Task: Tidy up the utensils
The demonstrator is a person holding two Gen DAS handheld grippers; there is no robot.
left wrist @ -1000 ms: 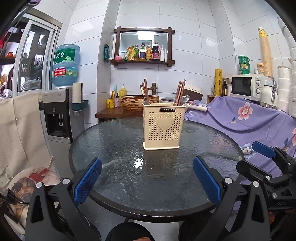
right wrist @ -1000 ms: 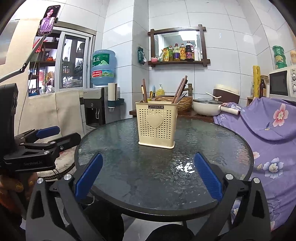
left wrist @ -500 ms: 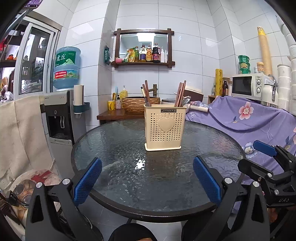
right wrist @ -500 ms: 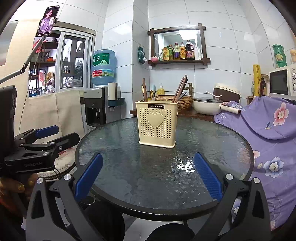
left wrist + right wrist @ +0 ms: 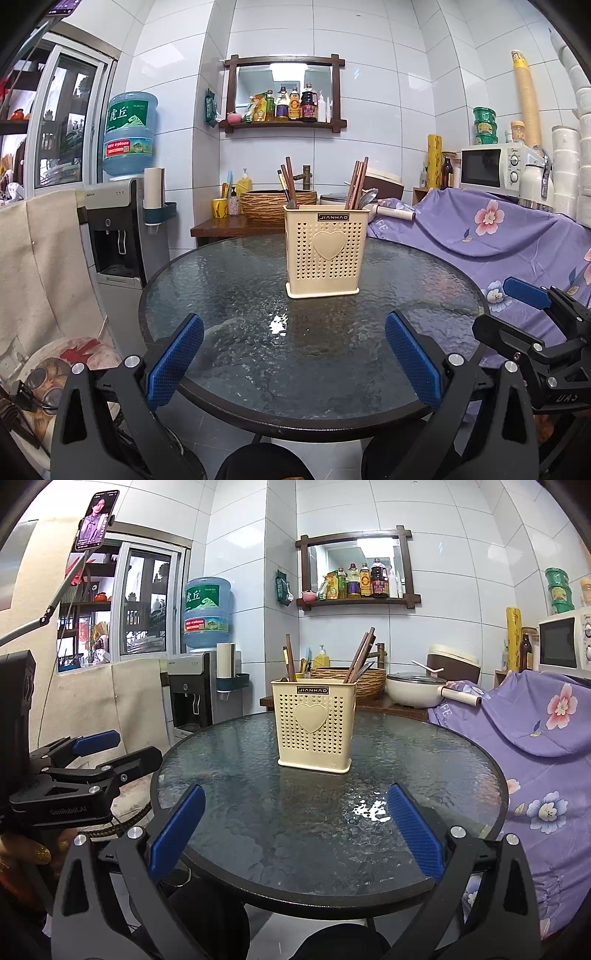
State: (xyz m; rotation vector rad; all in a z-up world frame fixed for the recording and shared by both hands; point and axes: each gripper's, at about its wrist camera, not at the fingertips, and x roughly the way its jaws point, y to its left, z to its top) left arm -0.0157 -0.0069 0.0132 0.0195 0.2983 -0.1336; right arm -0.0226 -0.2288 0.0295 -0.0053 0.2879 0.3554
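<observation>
Glass table (image 5: 221, 295) lies mostly bare before us; caddy (image 5: 325, 251) of chopsticks (image 5: 357, 182) stands mid-table. We hold left gripper (image 5: 293, 363) and right gripper (image 5: 295, 836) spread apart, empty, at its near edge.

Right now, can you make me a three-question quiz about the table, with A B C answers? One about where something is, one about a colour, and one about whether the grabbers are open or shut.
1. Where does the utensil holder stand?
A. on the glass table
B. on the wall shelf
C. on the floor

2. What colour are the gripper pads?
A. red
B. blue
C. yellow

3. How are the left gripper and right gripper?
A. both shut on chopsticks
B. one open, one shut
C. both open, holding nothing

Answers:
1 A, its base sits on the round glass top.
2 B, the textured pads are blue in both views.
3 C, wide gaps show between the pads, with only table behind.
</observation>
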